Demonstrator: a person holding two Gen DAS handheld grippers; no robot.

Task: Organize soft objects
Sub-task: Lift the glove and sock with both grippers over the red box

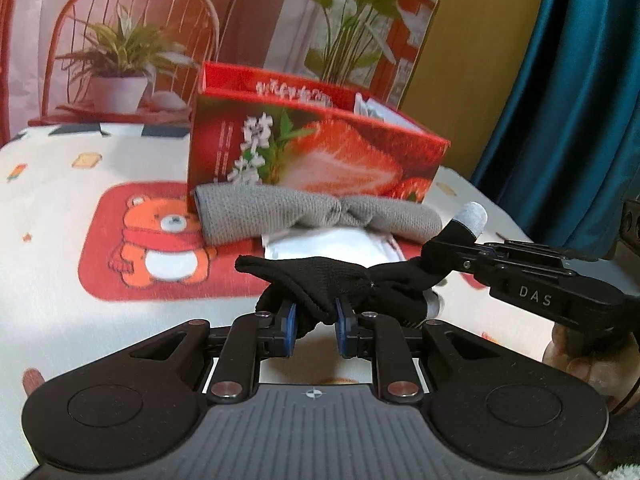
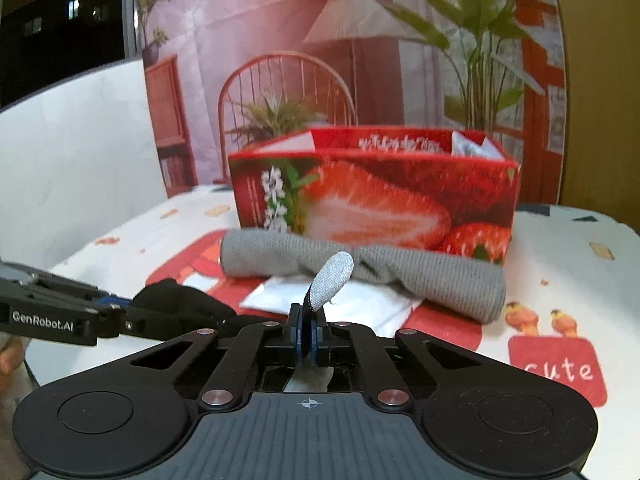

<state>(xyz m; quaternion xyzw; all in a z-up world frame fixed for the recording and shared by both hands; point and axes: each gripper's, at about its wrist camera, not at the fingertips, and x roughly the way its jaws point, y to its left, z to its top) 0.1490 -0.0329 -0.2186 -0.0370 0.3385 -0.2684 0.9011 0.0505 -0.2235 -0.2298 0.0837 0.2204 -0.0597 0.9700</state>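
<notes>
From the left wrist, the left gripper (image 1: 316,320) pinches the cuff end of a black glove (image 1: 320,280) above the patterned tablecloth (image 1: 60,208), a rolled grey cloth (image 1: 316,212) lying against the strawberry box (image 1: 320,148) beyond. From the right wrist, the right gripper (image 2: 307,338), jaws pressed together, clamps one grey-tipped finger of the glove, the left gripper reaching in at lower left.

Box (image 1: 316,148) interior mostly hidden behind its front wall – only white paper corners (image 1: 370,110) peek over the rim, contents can't be told. White packet (image 1: 328,246) partly covered by grey cloth (image 1: 312,214) and black glove (image 1: 332,280). Lettering inside the box is too blurred to read. Bear mat (image 1: 160,240) cut off behind the box & cloth.
</notes>
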